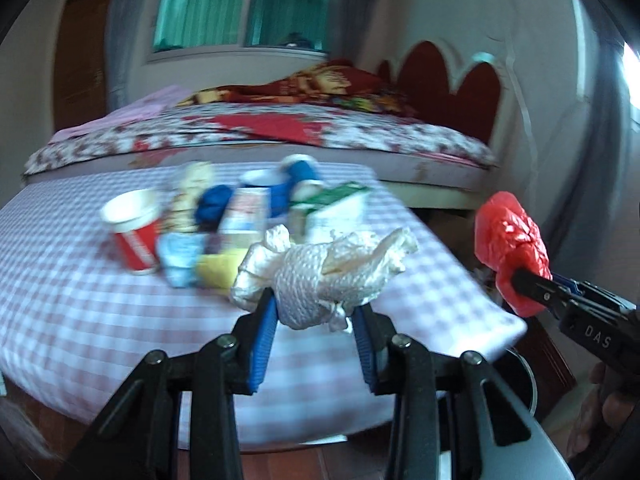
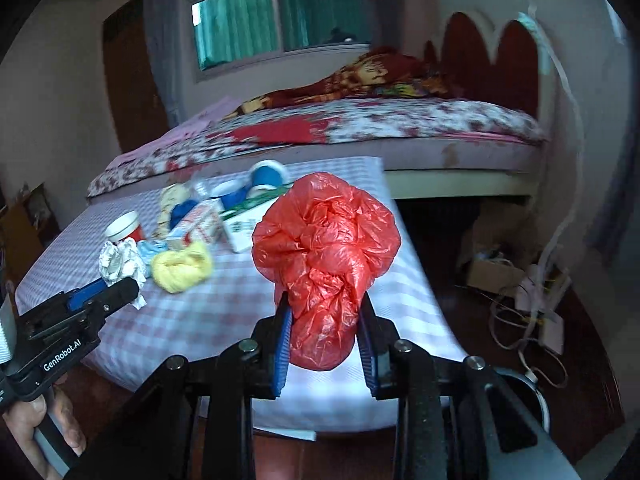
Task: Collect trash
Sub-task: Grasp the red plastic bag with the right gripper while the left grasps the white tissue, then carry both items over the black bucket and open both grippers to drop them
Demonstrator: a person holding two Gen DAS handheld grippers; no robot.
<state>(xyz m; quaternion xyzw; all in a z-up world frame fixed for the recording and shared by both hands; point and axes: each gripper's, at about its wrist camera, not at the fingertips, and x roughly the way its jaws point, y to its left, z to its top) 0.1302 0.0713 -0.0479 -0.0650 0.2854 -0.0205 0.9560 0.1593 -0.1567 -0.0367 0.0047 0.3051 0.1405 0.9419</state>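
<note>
My left gripper (image 1: 316, 316) is shut on a crumpled white wad (image 1: 320, 276) and holds it above the checked table (image 1: 80, 308). It also shows at the left of the right wrist view (image 2: 120, 288), with the white wad (image 2: 120, 262) in it. My right gripper (image 2: 324, 320) is shut on a crumpled red plastic bag (image 2: 324, 256), held above the table's right part. In the left wrist view the right gripper (image 1: 524, 280) and red bag (image 1: 508, 240) are at the right, past the table edge.
On the table lie a red paper cup (image 2: 126, 228), a yellow wad (image 2: 180, 266), a blue wad (image 2: 180, 210), a small carton (image 2: 198, 224), a green-and-white box (image 2: 244, 226) and a blue-and-white cup (image 2: 268, 174). A bed (image 2: 360, 128) stands behind. A bin rim (image 2: 532, 392) and cables (image 2: 536, 312) are at the lower right.
</note>
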